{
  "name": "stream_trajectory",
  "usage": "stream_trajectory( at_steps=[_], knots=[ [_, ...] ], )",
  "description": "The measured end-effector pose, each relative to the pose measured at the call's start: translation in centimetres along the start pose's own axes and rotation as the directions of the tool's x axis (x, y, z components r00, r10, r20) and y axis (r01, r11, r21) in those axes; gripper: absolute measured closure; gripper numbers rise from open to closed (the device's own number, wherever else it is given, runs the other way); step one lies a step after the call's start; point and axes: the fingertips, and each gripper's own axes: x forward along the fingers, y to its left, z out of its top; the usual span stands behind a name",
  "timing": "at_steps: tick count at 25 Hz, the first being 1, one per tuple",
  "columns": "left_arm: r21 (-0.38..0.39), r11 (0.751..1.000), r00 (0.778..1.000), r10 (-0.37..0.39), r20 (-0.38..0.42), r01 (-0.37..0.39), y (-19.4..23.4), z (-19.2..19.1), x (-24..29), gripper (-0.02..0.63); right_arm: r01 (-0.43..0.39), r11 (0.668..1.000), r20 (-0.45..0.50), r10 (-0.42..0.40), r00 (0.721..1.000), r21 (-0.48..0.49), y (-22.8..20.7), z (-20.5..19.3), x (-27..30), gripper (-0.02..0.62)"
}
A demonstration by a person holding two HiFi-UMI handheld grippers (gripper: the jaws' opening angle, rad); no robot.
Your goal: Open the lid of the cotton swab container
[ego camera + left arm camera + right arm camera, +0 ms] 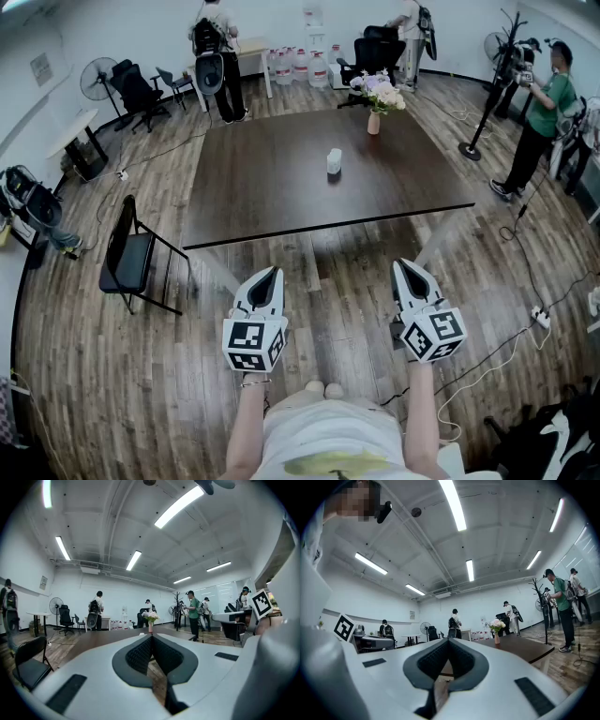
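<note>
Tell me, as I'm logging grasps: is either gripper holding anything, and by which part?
Nothing is held. The left gripper and right gripper are both shut and empty, short of the table; the cotton swab container stands untouched on it.

You've got bright, even white light from long ceiling strips [180,506]; in both gripper views they burn out to pure white. The dark desk [281,178] shows a dull sheen and casts a soft shadow onto the floor [319,300] just before its near edge. Every view bulges like a fisheye, with straight lines curving and the corners black. The far people [193,613] look small and soft.
</note>
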Motion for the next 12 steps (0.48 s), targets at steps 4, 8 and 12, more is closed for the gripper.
stream_trajectory(
  at_steps=[4,8,12],
  knots=[
    [-0.006,1.0,1.0,0.012,-0.01,-0.012,0.0,-0.2,0.1,0.584,0.006,1.0,-0.006,-0.006,1.0,0.001,-0.8,0.1,-0.2,0.574],
    [-0.007,1.0,1.0,0.016,-0.015,-0.016,-0.3,-0.2,0.4,0.584,0.005,1.0,-0.007,-0.005,1.0,0.007,-1.4,0.0,-0.5,0.574],
    [-0.006,1.0,1.0,0.018,-0.025,-0.019,-1.0,-0.2,0.9,0.584,0.001,1.0,-0.009,-0.001,1.0,0.015,-2.2,0.1,-0.5,0.574]
  ],
)
